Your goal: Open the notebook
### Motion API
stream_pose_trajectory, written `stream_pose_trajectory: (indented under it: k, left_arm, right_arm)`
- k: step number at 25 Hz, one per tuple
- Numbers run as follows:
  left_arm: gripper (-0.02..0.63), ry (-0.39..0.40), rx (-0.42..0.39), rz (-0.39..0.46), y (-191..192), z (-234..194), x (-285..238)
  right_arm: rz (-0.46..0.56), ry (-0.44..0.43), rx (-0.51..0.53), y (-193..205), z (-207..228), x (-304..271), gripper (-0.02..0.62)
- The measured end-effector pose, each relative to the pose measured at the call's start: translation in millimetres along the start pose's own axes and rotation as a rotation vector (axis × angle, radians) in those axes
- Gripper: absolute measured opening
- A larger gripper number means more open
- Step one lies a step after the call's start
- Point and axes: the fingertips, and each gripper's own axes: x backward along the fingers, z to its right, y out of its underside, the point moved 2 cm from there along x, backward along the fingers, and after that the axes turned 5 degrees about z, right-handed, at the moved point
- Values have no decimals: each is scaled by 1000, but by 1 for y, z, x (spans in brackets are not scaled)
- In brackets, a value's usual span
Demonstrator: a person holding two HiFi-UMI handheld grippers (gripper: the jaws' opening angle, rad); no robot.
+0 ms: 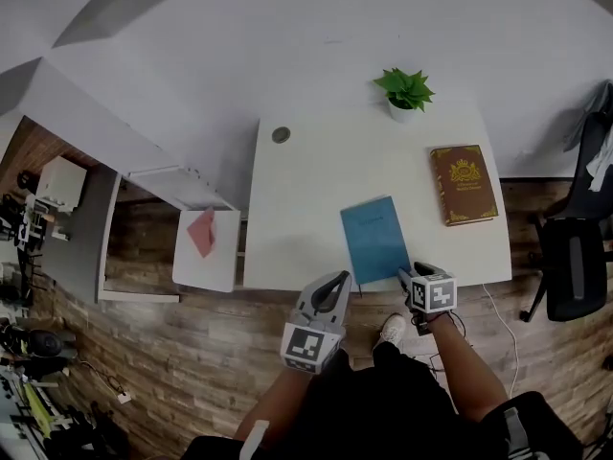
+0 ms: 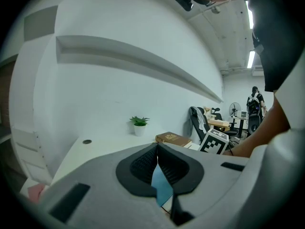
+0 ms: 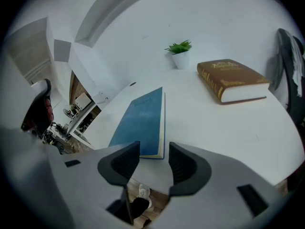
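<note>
Looking down on the bench (image 1: 306,199), you hold the left hand-held gripper (image 1: 335,284) at lower centre, pads pressed together on nothing, its tip just beside the lower left corner of the notebook (image 1: 375,240). That blue notebook lies shut and flat at the bench's near edge, mid-frame. Your right hand-held gripper (image 1: 406,278) sits at its lower right corner, jaws spread, the notebook's near edge just beyond the gap and not pinched. Above stands a plant (image 1: 404,92); farther right lies a brown book (image 1: 464,184).
</note>
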Motion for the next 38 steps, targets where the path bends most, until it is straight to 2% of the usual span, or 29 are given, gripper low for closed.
stream_pose_trajectory:
  k: [3,8,13,16,19,24,29,34,38]
  left_arm:
    - [6,-21,-8,11,-6,-7,7]
    - [6,-63,0,9,1,-30,26]
    - [6,-78,29,-2,13,-44,44]
    - [6,-68,39,0,16,-50,50]
    - [6,-62,48,6,18,-56,55]
    - [6,-52,46,3,18,-67,65]
    - [6,-37,59,5,23,-74,71]
    - [6,-30,85,5,29,-83,78]
    - [6,-42,75,1,30,-101,87]
  right_arm:
    - [-22,-5,-63,7,-2,-7,161]
    - [-17,56,-126,9,3,-10,114]
    - [-11,130,-90,8,1,-7,97]
    - [24,178,-50,4,1,-4,36]
    - [62,207,-5,1,-4,1,22]
    - [156,240,110,-14,-25,19,15]
    - [244,255,284,-35,-64,40,14]
    - [307,220,479,-48,-121,51,14]
    - [328,156,644,-54,-172,46,14]
